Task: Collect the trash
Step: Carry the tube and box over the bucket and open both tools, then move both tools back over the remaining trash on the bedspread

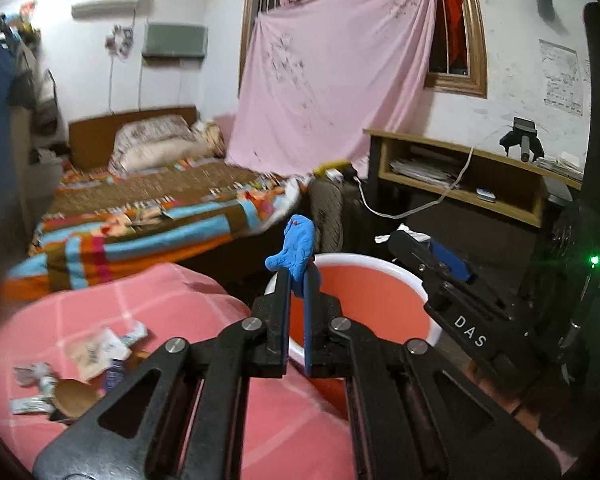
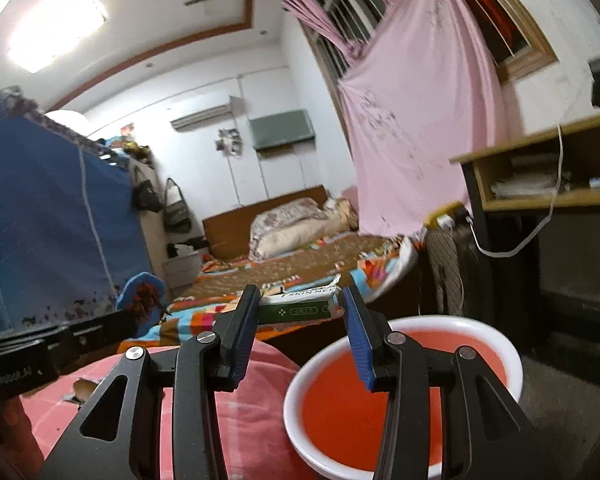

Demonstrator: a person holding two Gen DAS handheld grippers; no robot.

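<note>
Much of the room is blurring in both wrist views, and the scattered wrappers and paper scraps [image 1: 80, 364] lying on the pink checked cloth-covered table [image 1: 172, 312], down to the left of the left gripper, are too smeared to identify one by one. The print on the small green-and-white cardboard box [image 2: 298, 308] is only partly legible, and its far end is hiding behind the right gripper's fingers.

The left gripper [image 1: 296, 280] is pinching a crumpled blue piece of soft material [image 1: 296, 248] with its jaws pressed together; the piece is sticking up past the fingertips, in front of the near rim of the red plastic bucket with a white rim [image 1: 380, 300]. The right gripper [image 2: 300, 304] is clamping the box crosswise between its blue-padded fingers [image 2: 356, 320], jaws partly apart around it. The bucket is sitting below and to the right of those fingertips, open and showing only its red inside.
</note>
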